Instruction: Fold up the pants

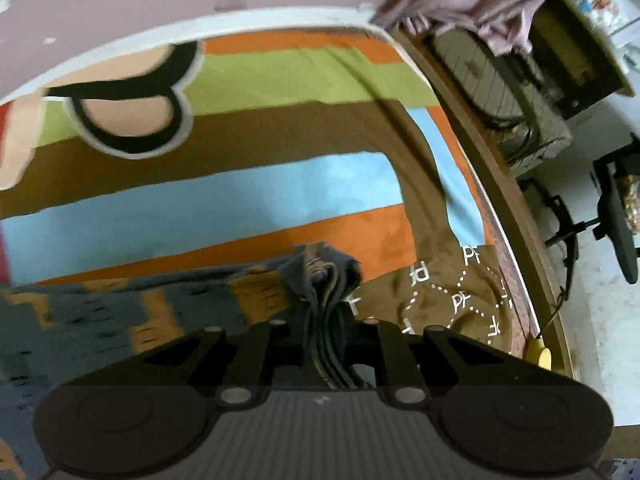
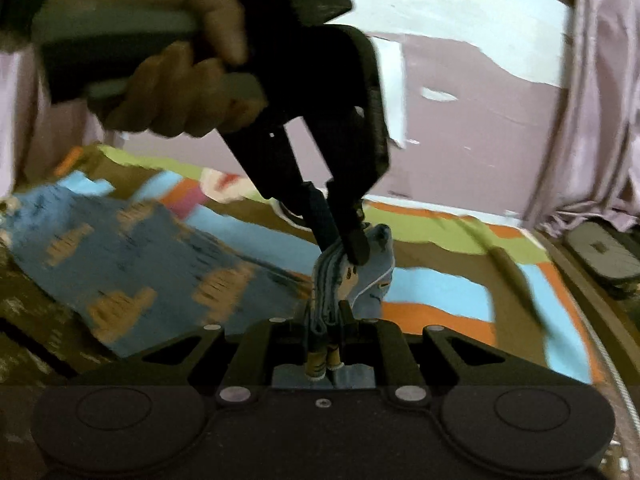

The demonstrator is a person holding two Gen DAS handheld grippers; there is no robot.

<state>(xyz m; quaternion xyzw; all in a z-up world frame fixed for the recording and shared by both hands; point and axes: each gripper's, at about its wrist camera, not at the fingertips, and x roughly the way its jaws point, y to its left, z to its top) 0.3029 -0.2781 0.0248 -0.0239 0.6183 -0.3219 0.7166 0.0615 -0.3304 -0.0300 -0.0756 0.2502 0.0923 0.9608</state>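
Two tongs, left (image 1: pixel 326 320) and right (image 2: pixel 326 320), each clamping one pants (image 2: pixel 120 276).

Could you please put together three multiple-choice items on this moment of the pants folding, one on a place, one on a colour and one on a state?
1. Where do the pants lie?
A. on a striped bedspread
B. on a bare wooden floor
C. in a basket

2. What colour are the patches printed on the pants?
A. pink
B. orange-tan
C. white

3. What is the state of the left tool?
A. open and away from the cloth
B. shut on the pants
C. out of view

Answers:
1 A, since the striped bedspread spreads under and beyond the cloth in both views.
2 B, as the right wrist view shows orange-tan blocks on blue-grey cloth.
3 B, as bunched layers of the cloth sit pinched between its fingers; the right tool grips a bunched part of the pants close by.
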